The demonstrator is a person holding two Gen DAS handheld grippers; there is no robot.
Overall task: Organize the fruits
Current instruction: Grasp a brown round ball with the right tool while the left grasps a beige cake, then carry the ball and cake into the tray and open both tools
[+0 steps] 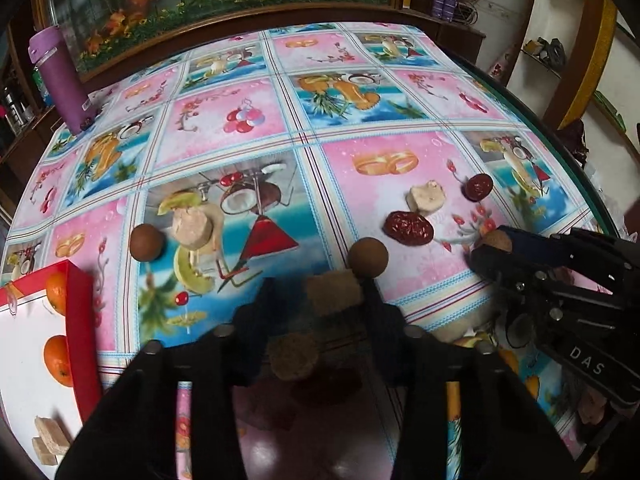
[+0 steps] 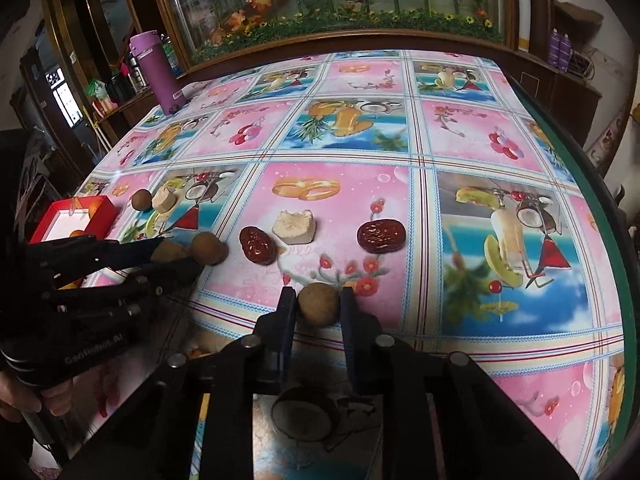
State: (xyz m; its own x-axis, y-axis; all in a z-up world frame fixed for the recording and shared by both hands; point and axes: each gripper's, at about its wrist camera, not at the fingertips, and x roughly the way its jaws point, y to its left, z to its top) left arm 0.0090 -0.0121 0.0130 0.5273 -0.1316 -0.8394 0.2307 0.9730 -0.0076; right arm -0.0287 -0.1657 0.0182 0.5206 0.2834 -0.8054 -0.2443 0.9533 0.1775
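Nearest: right gripper (image 2: 317,298) clamped tight on a round longan (image 2: 319,308) with no long axis to mind. Left gripper (image 1: 320,296) pinched shut on a pale fruit chunk (image 1: 334,294) - both at the near side.

Red box (image 1: 80,312) off to the near left, closer to the left hand and likely the goal.

Counted near to far: three longans, two red dates (image 2: 258,246), five pale chunks - two already boxed - and two oranges (image 1: 56,288) in the box.

Right gripper (image 2: 318,300): your jaws press a round brown fruit (image 2: 319,304).
Left gripper (image 2: 176,258): left of this fruit, closed on a beige piece (image 2: 168,251).
Dates (image 2: 258,245): behind the fruit.
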